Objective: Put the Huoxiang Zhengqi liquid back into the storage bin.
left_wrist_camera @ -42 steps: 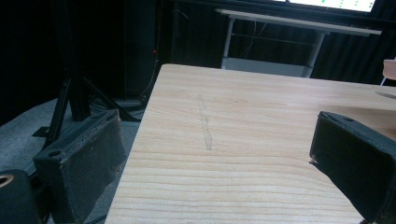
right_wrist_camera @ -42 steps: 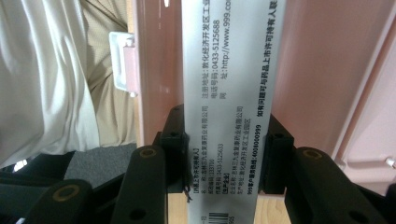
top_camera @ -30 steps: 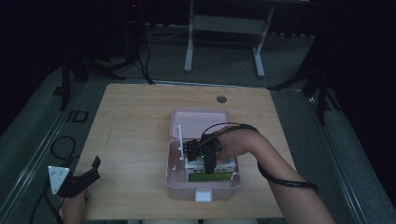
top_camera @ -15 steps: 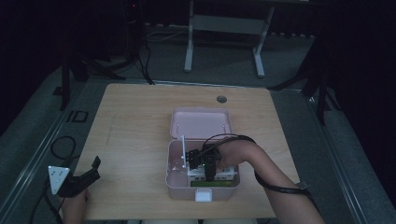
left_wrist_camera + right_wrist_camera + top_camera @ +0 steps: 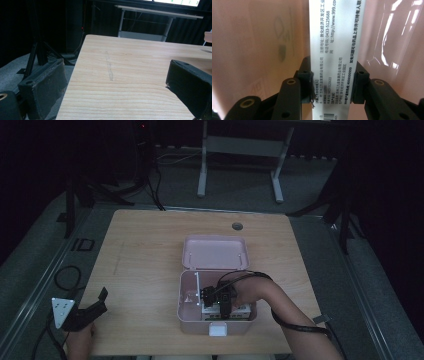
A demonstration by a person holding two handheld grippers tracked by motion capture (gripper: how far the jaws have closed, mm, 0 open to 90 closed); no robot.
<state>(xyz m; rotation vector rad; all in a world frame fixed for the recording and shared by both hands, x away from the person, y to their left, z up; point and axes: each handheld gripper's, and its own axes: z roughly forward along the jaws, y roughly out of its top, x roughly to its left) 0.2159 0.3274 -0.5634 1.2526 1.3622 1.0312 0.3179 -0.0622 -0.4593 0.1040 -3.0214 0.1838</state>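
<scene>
- Pink plastic storage box (image 5: 189, 320) sits lid-open on the bench (image 5: 145, 260); right claw (image 5: 222, 306) is down inside it.
- Right claw clamped on a white printed medicine carton (image 5: 333, 50); jaws pinch its two narrow sides, carton extends straight ahead of the claw, pink wall just beyond.
- Edge-on hold likely lets it slot beside the green-white packs (image 5: 241, 309) next to the claw.
- Left claw (image 5: 90, 311) parked at the bench's near corner, jaws spread, nothing between, bare wood ahead.
</scene>
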